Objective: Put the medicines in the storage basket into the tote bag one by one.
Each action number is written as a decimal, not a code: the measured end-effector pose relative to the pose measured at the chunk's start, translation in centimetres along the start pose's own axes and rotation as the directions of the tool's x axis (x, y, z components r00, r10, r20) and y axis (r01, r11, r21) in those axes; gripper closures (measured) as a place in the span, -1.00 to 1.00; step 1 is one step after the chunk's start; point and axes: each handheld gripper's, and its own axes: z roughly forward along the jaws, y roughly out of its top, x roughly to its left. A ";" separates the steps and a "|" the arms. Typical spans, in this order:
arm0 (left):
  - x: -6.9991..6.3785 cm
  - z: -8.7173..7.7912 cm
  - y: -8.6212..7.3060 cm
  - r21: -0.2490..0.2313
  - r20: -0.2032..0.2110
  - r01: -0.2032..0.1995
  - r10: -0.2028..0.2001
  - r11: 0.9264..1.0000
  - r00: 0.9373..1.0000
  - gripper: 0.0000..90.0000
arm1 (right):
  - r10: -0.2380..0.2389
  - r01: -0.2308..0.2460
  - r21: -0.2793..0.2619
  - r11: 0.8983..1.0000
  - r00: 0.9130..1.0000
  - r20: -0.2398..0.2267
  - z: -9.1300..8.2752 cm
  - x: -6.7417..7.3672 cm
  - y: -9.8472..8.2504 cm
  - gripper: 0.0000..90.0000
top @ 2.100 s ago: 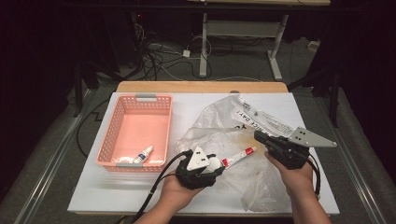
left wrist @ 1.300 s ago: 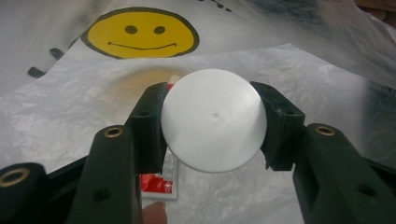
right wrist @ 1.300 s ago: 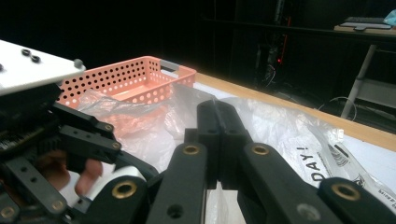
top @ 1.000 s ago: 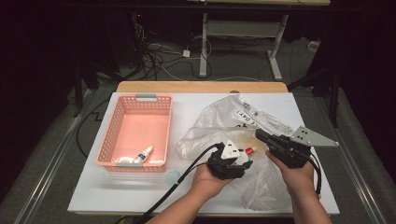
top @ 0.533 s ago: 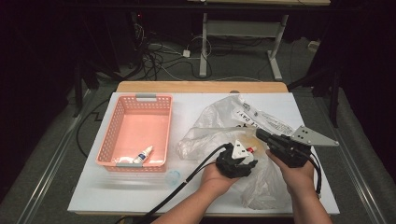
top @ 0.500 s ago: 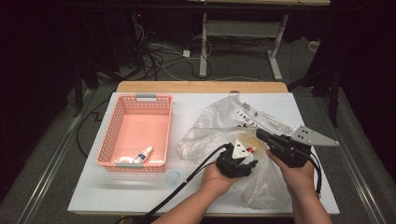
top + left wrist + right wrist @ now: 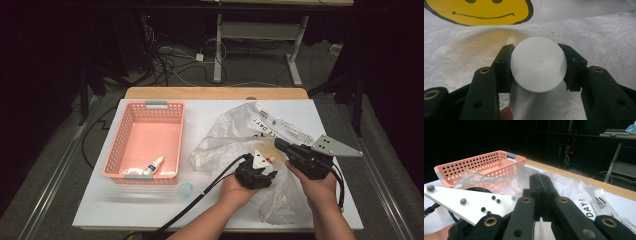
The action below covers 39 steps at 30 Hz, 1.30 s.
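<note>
**High view: two hand-held grippers working at a plastic bag**

High view showed a white table (image 7: 150, 205) with a pink basket (image 7: 131, 150) on its left half and a crumpled clear plastic bag (image 7: 235, 135) on its right half. A small white tube (image 7: 154, 165) lay in the near corner of the basket, and a small clear cap-like object (image 7: 185, 189) sat on the table just in front of it. Both forearms entered from the bottom edge. The left gripper (image 7: 260, 167) was over the middle of the bag, just beside the right gripper (image 7: 284, 146), which pointed left across the bag.

Left gripper view showed the left gripper (image 7: 537, 63) clamped on a white round-ended container (image 7: 538, 64), one black jaw pressing each side of it. The container was held directly over the wrinkled bag film (image 7: 599, 37), near a yellow smiley face print (image 7: 481, 11). A fingertip (image 7: 505, 113) appeared at the bottom edge.

Right gripper view showed the right gripper (image 7: 540, 182) with its jaws together and nothing visible between them, the tips over the bag (image 7: 564, 182). The basket (image 7: 479, 163) stood beyond, and black lettering (image 7: 586, 210) ran along the bag.
</note>
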 end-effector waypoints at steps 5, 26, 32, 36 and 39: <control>0.1 0.3 0.1 -0.009 0.006 0.005 -0.005 1.000 1.000 0.08 | -0.001 0.001 0.004 1.000 1.000 -0.001 0.0 0.0 0.0 1.00; 0.3 -1.1 -0.6 -0.009 0.048 0.011 -0.011 1.000 0.999 -0.18 | -0.002 0.002 0.005 1.000 1.000 0.002 0.0 0.0 -0.1 1.00; 0.5 -2.6 -1.2 -0.012 0.061 0.045 -0.044 0.999 0.997 -0.32 | -0.014 0.014 0.001 1.000 1.000 0.002 0.0 0.0 0.0 1.00; 0.6 -3.8 -1.5 -0.020 0.060 0.036 -0.035 0.999 0.998 -0.42 | -0.019 0.019 0.001 1.000 1.000 0.004 0.0 0.0 0.0 1.00; 0.7 -4.7 -1.8 -0.024 0.070 0.040 -0.039 0.999 0.997 -0.50 | -0.016 0.016 0.003 1.000 1.000 0.006 -0.1 0.1 0.0 1.00</control>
